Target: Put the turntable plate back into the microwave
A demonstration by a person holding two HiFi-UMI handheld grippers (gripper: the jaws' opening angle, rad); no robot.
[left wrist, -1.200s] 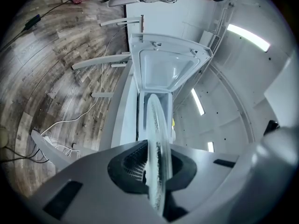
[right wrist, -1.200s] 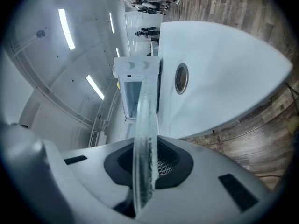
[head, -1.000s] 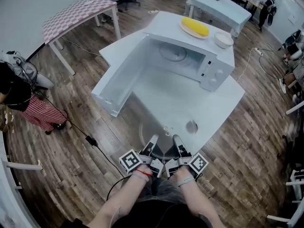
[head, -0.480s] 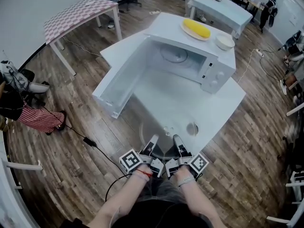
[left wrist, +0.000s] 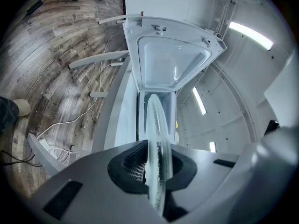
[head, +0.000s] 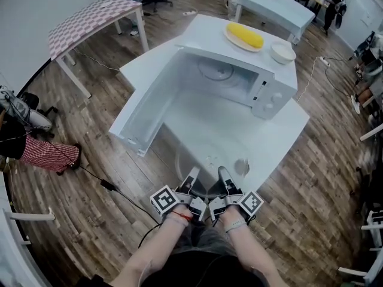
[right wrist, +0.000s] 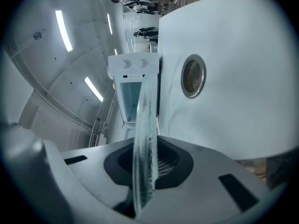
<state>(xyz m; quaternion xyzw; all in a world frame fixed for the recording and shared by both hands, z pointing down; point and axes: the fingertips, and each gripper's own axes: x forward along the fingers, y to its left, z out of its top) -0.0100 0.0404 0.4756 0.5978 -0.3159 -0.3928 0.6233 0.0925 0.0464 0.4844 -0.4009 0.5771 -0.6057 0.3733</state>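
Observation:
A clear glass turntable plate [head: 206,160] hovers over the near end of the white table [head: 281,136]. Both grippers hold it by its near rim. My left gripper [head: 192,177] is shut on the rim's left part and my right gripper [head: 222,176] on its right part. In the left gripper view the plate [left wrist: 156,134] stands edge-on between the pads of the left gripper [left wrist: 154,169]. The right gripper view shows the plate [right wrist: 144,134] in the right gripper [right wrist: 145,164]. The white microwave [head: 272,91] stands further back, its door [head: 143,109] swung open to the left. Its cavity [head: 224,76] holds a roller ring.
On top of the microwave lie a plate with corn [head: 244,34] and a small white bowl [head: 282,51]. A round cable hole [head: 241,166] is in the table beside the plate. Cables run over the wooden floor [head: 114,187]. Other tables stand behind [head: 96,17].
Both grippers and the plate stay at the table's near end. The head view has shifted slightly, and the person at the left edge has moved further left.

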